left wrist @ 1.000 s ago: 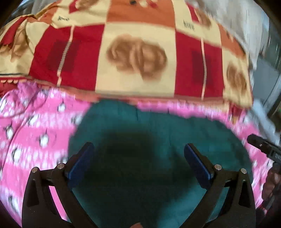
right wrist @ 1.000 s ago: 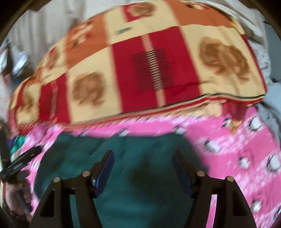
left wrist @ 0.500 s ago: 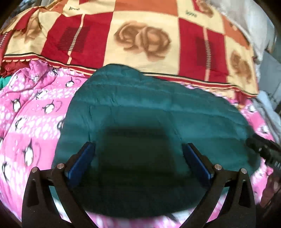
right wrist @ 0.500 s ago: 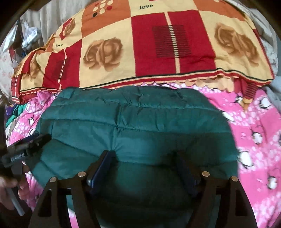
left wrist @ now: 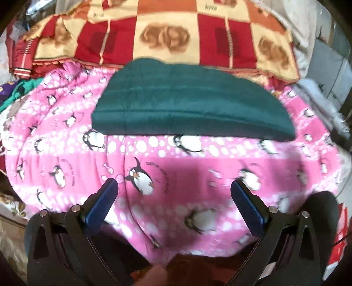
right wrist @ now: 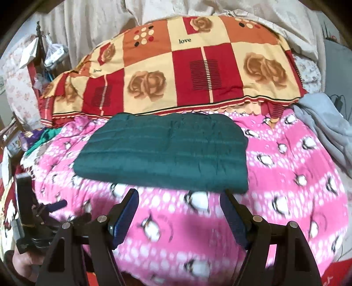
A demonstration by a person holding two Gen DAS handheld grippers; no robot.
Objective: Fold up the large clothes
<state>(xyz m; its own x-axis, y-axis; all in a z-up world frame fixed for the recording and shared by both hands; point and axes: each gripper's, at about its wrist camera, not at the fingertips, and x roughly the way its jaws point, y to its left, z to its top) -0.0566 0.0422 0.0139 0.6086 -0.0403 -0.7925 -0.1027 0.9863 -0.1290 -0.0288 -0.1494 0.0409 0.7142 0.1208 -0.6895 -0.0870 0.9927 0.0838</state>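
Observation:
A dark green quilted garment (left wrist: 189, 103) lies folded flat in a rectangle on the pink penguin blanket (left wrist: 167, 173); it also shows in the right wrist view (right wrist: 165, 149). My left gripper (left wrist: 173, 193) is open and empty, held above the blanket well short of the garment's near edge. My right gripper (right wrist: 180, 202) is open and empty, its tips just short of the garment's near edge. The left gripper also shows at the left edge of the right wrist view (right wrist: 37, 220).
A red, cream and orange rose-patterned quilt (right wrist: 176, 72) lies behind the garment. A grey cloth (right wrist: 325, 125) lies at the right. Green and purple fabric (right wrist: 41, 136) is bunched at the left. Pale curtains (right wrist: 198, 8) hang behind.
Both grippers have pulled back from over the green garment toward the near edge of the bed. The garment now lies farther off, folded flat; both stay open.

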